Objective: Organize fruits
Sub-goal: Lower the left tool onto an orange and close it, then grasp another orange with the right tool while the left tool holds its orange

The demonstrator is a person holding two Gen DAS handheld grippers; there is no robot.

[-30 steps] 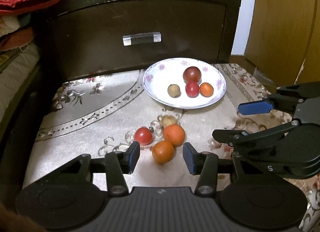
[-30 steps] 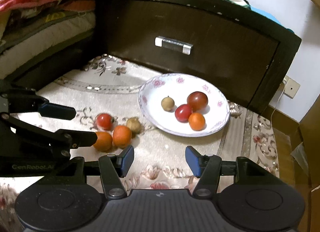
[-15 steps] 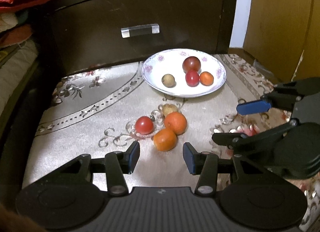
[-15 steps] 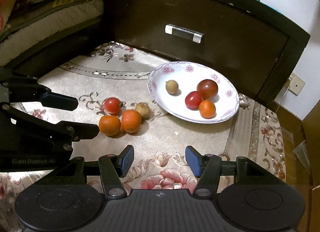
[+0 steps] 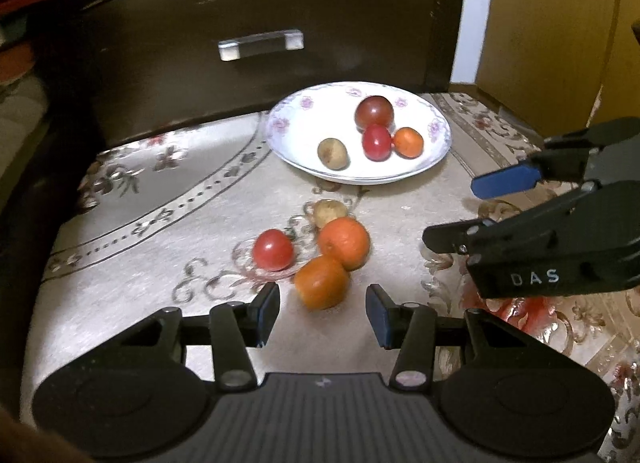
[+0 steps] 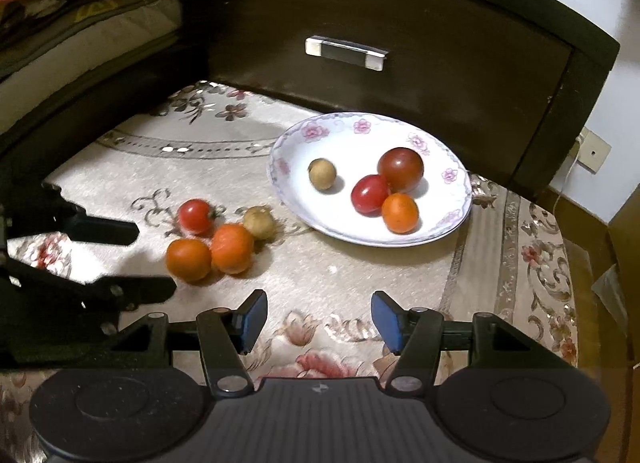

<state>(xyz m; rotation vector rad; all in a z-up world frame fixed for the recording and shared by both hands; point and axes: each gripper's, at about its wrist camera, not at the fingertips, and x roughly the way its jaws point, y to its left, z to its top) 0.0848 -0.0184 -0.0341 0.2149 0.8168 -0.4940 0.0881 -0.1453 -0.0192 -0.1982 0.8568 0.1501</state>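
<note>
A white floral plate [image 5: 432, 151] [image 6: 452, 219] holds a dark tomato [image 5: 374, 112], a red tomato [image 5: 376, 142], a small orange [image 5: 408, 142] and a brown longan [image 5: 332, 153]. On the cloth lie a red tomato [image 5: 273, 249] [image 6: 195, 216], two oranges [image 5: 322, 282] [image 5: 344, 242] and a longan [image 5: 329, 212]. My left gripper [image 5: 322, 309] is open, with the near orange just ahead between its fingertips. My right gripper [image 6: 318, 321] is open and empty over bare cloth; it also shows in the left wrist view [image 5: 472, 211].
A dark wooden drawer front [image 5: 260, 23] with a clear handle [image 5: 260, 45] stands right behind the plate. Folded bedding [image 6: 60, 23] lies at the left. A wooden cabinet [image 5: 552, 31] stands at the right. The patterned cloth [image 6: 360, 275] covers the surface.
The left gripper has come forward and lower toward the near orange. The right gripper has drawn a little closer to the plate. Both stay open; the fruits have not moved.
</note>
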